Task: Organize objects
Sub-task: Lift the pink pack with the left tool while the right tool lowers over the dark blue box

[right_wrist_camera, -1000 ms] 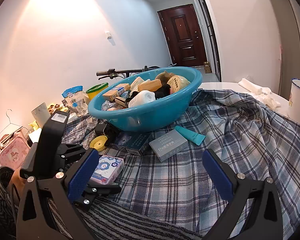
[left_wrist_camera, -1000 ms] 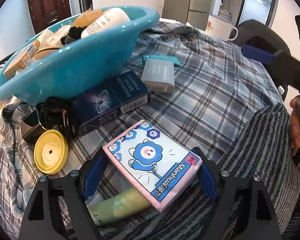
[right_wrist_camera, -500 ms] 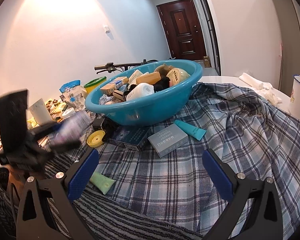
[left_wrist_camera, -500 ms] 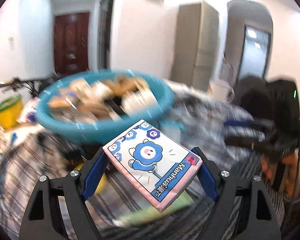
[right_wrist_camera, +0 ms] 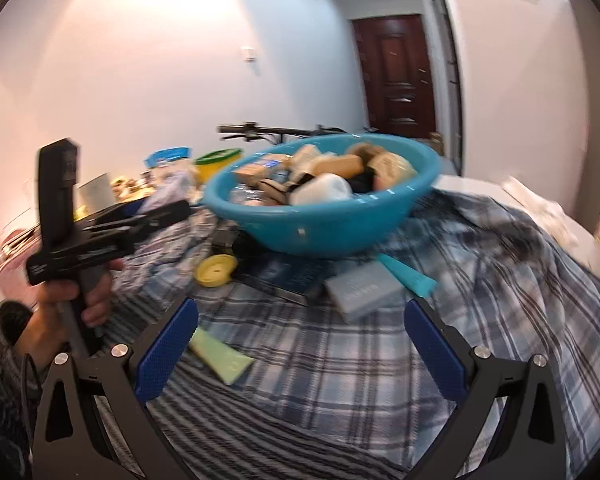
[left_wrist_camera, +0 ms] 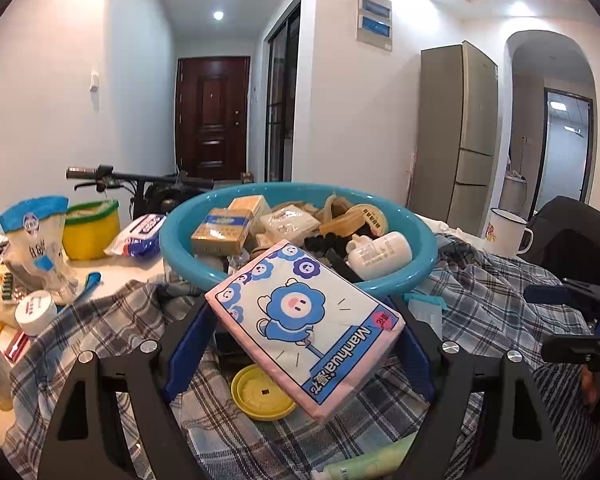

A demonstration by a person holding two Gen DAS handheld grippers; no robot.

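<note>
Left tool point(left_wrist_camera: 304, 340) clamped across pink tissue pack point(left_wrist_camera: 305, 328), held tilted in the air just short of the teal basin point(left_wrist_camera: 412, 276). Right tool point(right_wrist_camera: 300, 344) gaping wide, nothing between its pads, above the plaid cloth point(right_wrist_camera: 380, 364).

Risks: soft pack gripped at its sides only, liable to sag or slide out; basin heaped already, so a drop onto the white bottle point(left_wrist_camera: 380, 255) likely to roll off the rim.

Hidden: pad contact behind the pack; pack itself unseen in the blurred right view; green tube point(right_wrist_camera: 220, 356) label unreadable.
</note>
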